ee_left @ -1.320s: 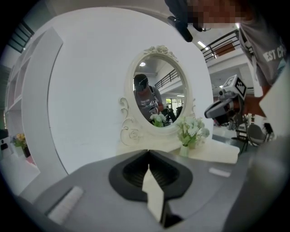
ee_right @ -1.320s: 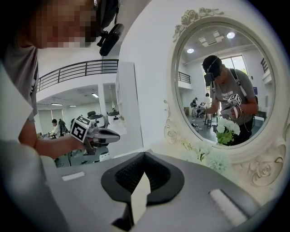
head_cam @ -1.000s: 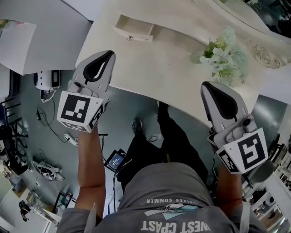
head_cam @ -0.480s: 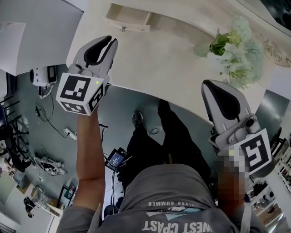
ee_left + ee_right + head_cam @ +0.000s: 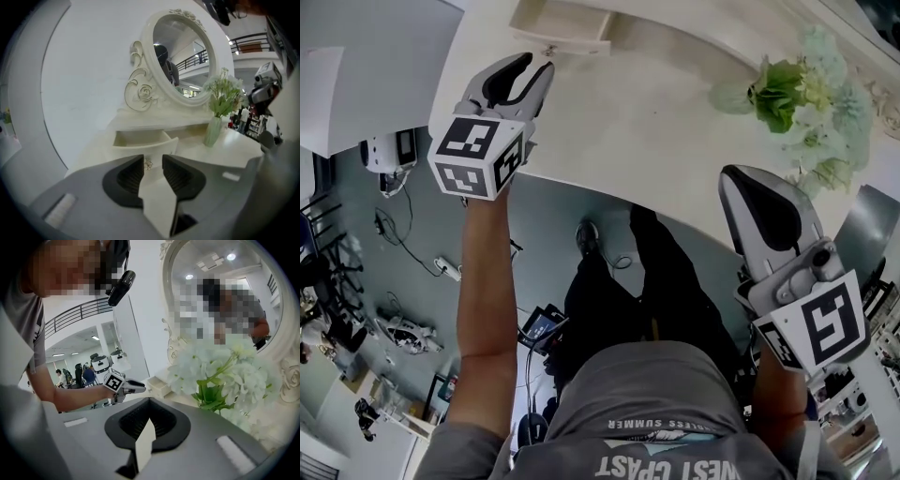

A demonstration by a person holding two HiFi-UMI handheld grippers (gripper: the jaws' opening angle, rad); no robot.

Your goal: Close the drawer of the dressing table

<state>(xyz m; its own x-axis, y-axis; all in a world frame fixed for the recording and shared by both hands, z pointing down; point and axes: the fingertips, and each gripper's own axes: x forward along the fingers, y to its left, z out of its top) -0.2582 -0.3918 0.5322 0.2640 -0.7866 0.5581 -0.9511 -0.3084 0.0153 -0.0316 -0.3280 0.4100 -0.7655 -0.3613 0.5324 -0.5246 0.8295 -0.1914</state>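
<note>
The small cream drawer (image 5: 563,26) stands pulled out from the low shelf at the back of the dressing table (image 5: 656,141). In the left gripper view the drawer front (image 5: 145,148) and its little metal knob (image 5: 148,163) show through the gap between my jaws, still ahead of the tips. My left gripper (image 5: 536,66) hovers over the tabletop just short of the drawer. Its jaws have just been opening and stand open with nothing between them (image 5: 152,161). My right gripper (image 5: 741,184) hangs shut and empty at the table's near edge, below the flowers.
A pale green vase of white flowers (image 5: 797,94) stands on the table's right side, close in front of the right gripper (image 5: 220,376). An oval mirror (image 5: 180,56) rises behind the drawer. Cables and gear lie on the floor (image 5: 403,281) to the left.
My left gripper has moved forward over the table toward the drawer, and its jaws have gone from shut to open. The right gripper has sunk slightly and stays shut.
</note>
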